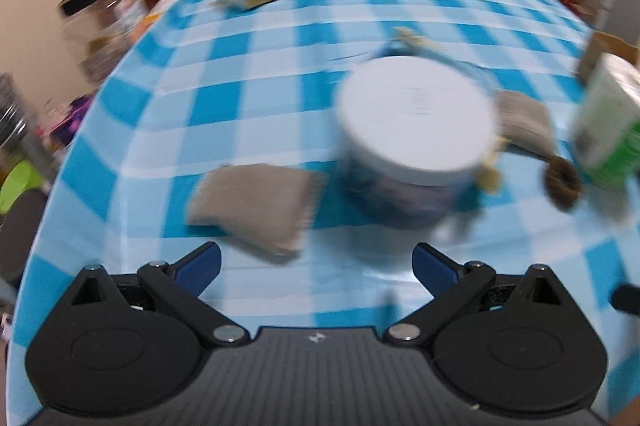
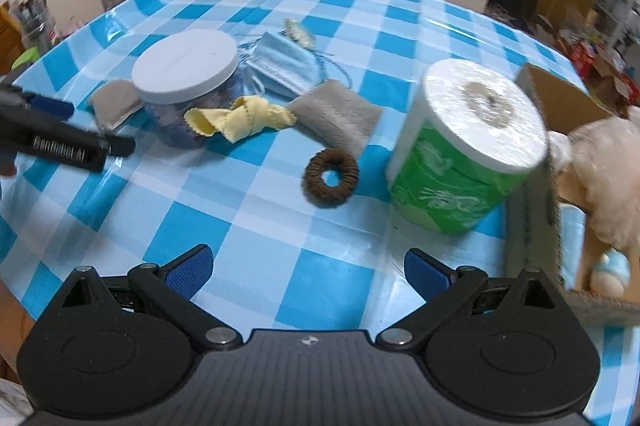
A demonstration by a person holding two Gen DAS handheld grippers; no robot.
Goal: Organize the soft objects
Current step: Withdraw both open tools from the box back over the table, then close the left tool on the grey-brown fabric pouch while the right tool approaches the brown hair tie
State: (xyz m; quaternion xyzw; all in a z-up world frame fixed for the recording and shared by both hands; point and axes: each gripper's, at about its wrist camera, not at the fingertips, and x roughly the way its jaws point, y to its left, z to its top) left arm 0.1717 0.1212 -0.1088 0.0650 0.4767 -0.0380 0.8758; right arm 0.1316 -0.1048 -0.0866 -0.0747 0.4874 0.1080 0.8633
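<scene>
Two claws spread wide over our checked desk, neither holding anything.

Largest first, we see the cardboard box at the right edge with a cream plush toy inside, then the green-wrapped paper roll upright just beside it. The white-lidded jar stands mid-desk, a blue face mask behind it, one grey pouch right of it and another just ahead of our left claw. A yellow cloth touches the jar; the brown ring lies ahead of our right claw.
</scene>
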